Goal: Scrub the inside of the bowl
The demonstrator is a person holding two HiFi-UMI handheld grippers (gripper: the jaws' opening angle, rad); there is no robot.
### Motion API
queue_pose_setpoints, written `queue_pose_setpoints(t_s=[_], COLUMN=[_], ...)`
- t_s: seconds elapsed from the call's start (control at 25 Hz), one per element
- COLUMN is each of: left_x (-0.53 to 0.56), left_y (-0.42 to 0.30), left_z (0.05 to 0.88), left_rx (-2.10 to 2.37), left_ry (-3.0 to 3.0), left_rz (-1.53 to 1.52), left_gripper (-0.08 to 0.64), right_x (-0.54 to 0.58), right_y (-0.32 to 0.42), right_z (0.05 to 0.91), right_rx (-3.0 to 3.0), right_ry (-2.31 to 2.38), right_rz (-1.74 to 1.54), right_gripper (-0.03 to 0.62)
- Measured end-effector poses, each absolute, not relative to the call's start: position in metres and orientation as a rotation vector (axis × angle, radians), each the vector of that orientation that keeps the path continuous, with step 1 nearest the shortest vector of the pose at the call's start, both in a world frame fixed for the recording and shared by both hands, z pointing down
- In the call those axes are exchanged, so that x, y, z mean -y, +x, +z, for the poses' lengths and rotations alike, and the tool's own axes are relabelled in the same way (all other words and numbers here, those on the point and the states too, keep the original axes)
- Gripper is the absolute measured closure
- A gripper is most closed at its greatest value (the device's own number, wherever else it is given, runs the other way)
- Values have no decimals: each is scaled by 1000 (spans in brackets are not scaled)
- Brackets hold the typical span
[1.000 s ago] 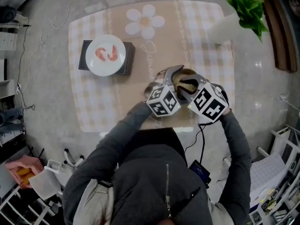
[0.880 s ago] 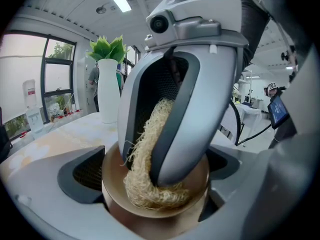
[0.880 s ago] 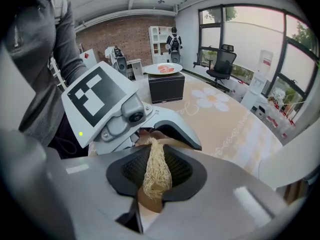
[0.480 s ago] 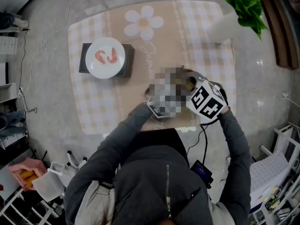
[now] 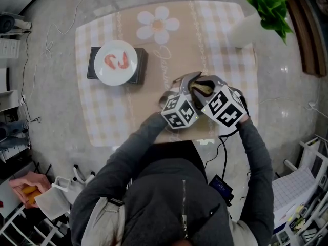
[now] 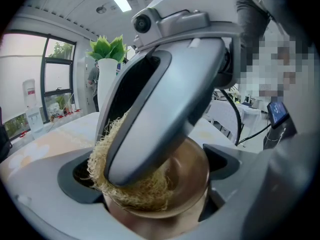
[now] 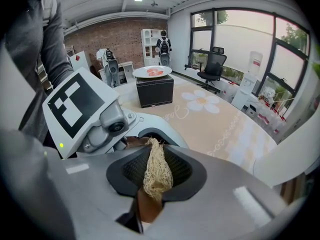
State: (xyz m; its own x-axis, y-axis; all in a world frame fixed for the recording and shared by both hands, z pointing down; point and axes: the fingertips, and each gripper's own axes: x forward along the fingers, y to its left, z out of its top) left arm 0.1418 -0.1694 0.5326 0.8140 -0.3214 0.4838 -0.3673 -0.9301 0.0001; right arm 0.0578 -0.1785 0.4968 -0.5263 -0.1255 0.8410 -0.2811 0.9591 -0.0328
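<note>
Fibrous scrubber (image 7: 156, 164) pressed inside the bowl (image 6: 192, 166)
Left hand-held gripper (image 6: 152, 186) clamps the bowl; right hand-held gripper (image 7: 157, 179) pinches the scrubber; both hide most of the bowl from above.

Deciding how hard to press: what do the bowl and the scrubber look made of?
The bowl is brown, smooth and glossy with soft highlights: glazed ceramic or plastic, I can't tell which. The scrubber is a pale, straw-coloured, matte tangle of coarse loose fibres: it looks like natural plant fibre such as loofah, though it could be synthetic.
</note>
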Motion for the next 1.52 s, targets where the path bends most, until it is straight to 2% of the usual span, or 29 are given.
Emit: queue_pose_setpoints(t_s=[1.52], left_x=[169], left_y=[142], left_z=[533], left_rx=[552], left_ry=[2903], left_rz=[752], left_gripper=[-38], right_x=[207], right_y=[92], right_z=[507], right_rx=[2073], right_ry=[483], right_rz=[112], right_gripper=[528])
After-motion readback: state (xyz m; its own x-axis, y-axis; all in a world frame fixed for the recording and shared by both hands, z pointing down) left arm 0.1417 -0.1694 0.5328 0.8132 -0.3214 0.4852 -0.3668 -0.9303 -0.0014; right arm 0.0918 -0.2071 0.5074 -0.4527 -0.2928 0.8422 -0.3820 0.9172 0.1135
